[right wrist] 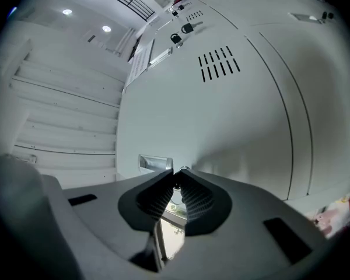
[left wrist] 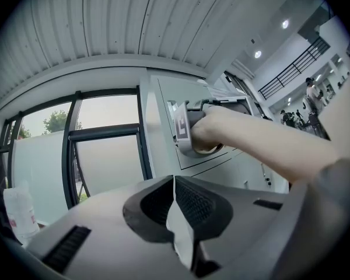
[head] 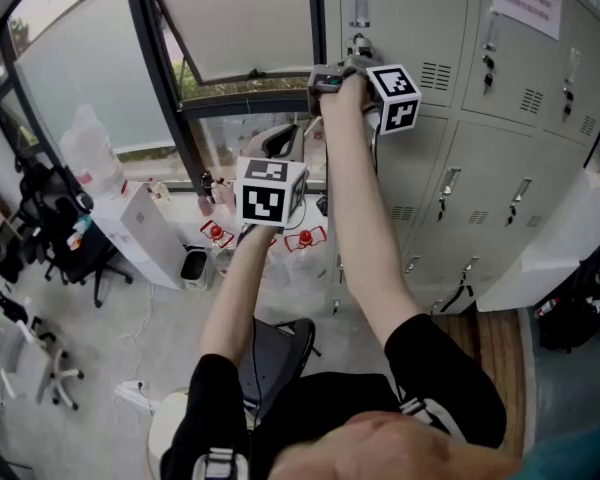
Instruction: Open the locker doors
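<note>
Head view: the right gripper [head: 352, 68], at upper centre, meets the lock of the closed locker door [head: 435, 23], while the left gripper [head: 278, 146] hangs free below it. Left gripper view: jaws together, empty. Right gripper view: jaws pinched on a small metal latch piece [right wrist: 181, 170], so unlocking appears in hand, and the next move is probably an outward pull.

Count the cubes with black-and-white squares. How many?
2. One cube is on the left gripper, low by the window; the other cube is on the right gripper, up at a locker key.

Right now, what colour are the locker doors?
Pale grey locker doors; clearest in the head view.
</note>
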`<action>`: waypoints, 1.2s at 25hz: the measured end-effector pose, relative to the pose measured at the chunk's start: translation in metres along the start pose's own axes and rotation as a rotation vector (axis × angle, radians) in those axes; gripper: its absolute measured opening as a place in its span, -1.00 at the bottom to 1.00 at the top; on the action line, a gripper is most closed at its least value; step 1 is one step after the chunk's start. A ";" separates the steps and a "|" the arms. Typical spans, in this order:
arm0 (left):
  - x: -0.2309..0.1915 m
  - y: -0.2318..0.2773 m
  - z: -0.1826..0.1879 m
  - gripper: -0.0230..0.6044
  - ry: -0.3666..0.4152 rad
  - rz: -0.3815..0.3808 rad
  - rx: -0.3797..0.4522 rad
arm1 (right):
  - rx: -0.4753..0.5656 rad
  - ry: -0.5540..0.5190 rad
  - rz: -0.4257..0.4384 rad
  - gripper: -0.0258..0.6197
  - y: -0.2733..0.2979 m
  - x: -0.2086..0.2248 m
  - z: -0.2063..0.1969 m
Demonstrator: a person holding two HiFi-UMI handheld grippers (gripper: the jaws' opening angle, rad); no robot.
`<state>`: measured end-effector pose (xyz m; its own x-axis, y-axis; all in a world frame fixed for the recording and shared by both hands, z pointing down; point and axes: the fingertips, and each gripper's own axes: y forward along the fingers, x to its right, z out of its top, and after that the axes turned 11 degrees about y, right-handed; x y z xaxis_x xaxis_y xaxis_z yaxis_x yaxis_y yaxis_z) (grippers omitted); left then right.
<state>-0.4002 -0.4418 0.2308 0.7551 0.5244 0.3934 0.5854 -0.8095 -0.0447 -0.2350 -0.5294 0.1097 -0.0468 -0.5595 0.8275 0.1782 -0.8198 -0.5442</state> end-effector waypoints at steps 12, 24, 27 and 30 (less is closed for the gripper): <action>-0.001 -0.003 0.006 -0.90 -0.018 0.008 0.022 | -0.009 -0.025 0.073 -0.64 -0.010 -0.012 0.018; 0.016 0.002 0.013 -0.90 -0.013 -0.022 0.037 | -0.215 -0.669 0.073 -0.66 -0.008 -0.053 0.004; 0.016 0.004 0.015 -0.90 -0.031 -0.028 0.044 | -0.304 -0.902 0.070 -0.66 -0.002 -0.052 -0.005; 0.017 0.007 0.014 -0.90 -0.038 -0.033 0.044 | -0.369 -1.165 0.089 -0.63 -0.005 -0.053 -0.018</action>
<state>-0.3791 -0.4346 0.2239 0.7456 0.5606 0.3604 0.6218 -0.7797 -0.0736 -0.2510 -0.4978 0.0658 0.8922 -0.3271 0.3113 -0.1621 -0.8755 -0.4552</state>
